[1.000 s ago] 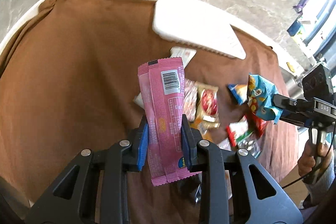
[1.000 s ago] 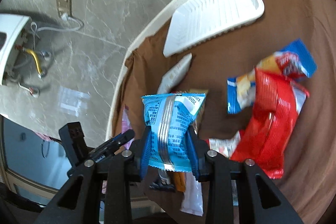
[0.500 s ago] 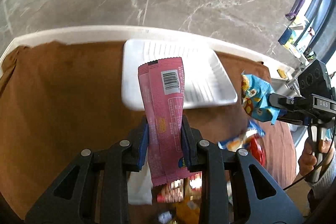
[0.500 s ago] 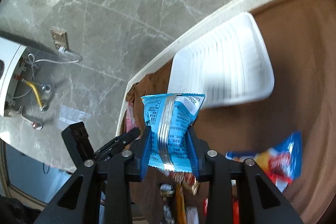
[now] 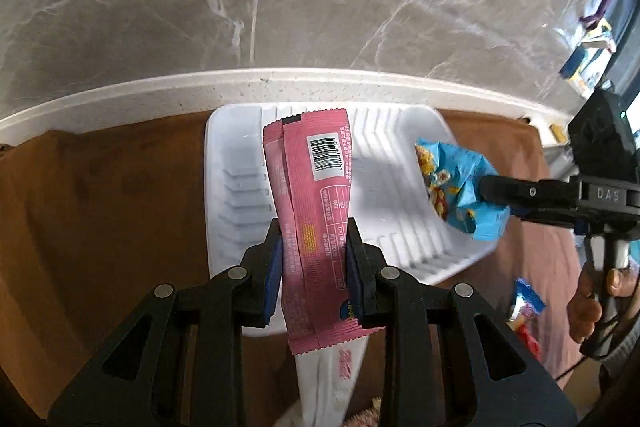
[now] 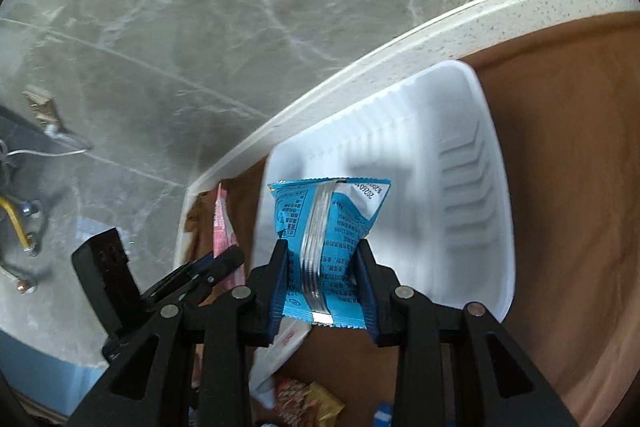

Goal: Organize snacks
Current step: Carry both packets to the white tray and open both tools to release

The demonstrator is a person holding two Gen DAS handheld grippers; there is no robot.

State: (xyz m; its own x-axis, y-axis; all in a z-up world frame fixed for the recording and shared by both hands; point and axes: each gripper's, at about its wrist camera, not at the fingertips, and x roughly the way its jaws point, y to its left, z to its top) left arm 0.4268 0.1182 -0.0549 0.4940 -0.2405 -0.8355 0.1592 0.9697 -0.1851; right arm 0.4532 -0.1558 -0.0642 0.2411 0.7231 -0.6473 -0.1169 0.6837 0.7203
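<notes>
My left gripper [image 5: 314,251] is shut on a long pink snack bar packet [image 5: 314,195] and holds it upright over the near part of the white ribbed tray [image 5: 240,187]. My right gripper [image 6: 322,275] is shut on a small blue snack packet [image 6: 324,227] and holds it above the near left part of the same tray [image 6: 460,187]. The right gripper with its blue packet [image 5: 460,191] shows in the left wrist view, at the tray's right edge. The left gripper's fingers [image 6: 192,279] and the pink packet [image 6: 222,227] show at the left in the right wrist view. The tray holds no snacks.
The tray lies on a brown cloth [image 5: 100,207] near the white table rim [image 5: 280,83], with grey marble floor beyond. A white packet [image 5: 332,379] lies under my left gripper. Loose snacks lie on the cloth at the right [image 5: 524,307] and near my right gripper [image 6: 308,399].
Both grippers have moved forward from above the snack pile to the tray, each carrying its packet. The tray now fills the middle of both views.
</notes>
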